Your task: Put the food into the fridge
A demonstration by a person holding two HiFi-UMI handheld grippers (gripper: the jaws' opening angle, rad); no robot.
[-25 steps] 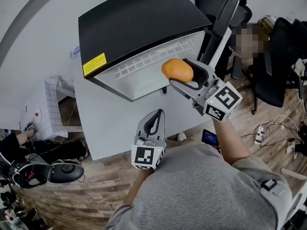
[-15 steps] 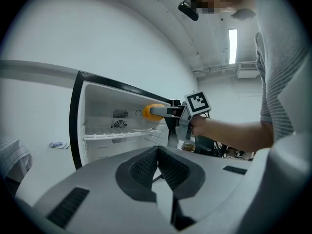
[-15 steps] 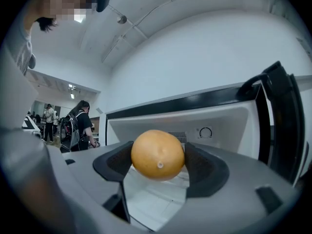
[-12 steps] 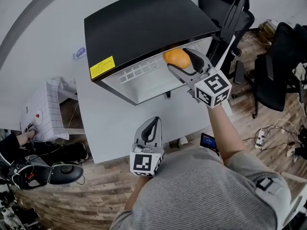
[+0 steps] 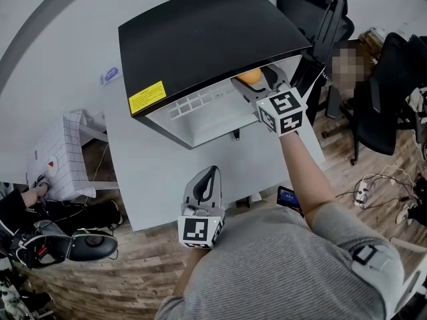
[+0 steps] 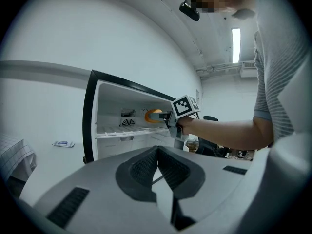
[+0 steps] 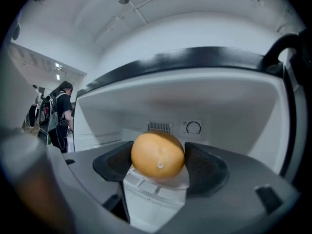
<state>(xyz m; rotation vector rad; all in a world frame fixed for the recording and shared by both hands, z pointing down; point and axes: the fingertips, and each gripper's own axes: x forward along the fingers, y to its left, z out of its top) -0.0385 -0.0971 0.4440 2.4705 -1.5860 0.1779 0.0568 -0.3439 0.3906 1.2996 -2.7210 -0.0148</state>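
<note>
Orange (image 7: 157, 156), gripped by right hand-held gripper (image 5: 259, 80), is mostly hidden under fridge (image 5: 200, 39) top; left hand-held gripper (image 6: 157, 165) is closed.

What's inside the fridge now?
An orange held by the right gripper above a white shelf; vent and dial on the back wall. Space below the shelf is mostly covered.

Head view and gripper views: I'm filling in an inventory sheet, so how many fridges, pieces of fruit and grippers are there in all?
fridge: 1
orange fruit: 1
grippers: 2, the left gripper and the right gripper
Total: 4
</note>
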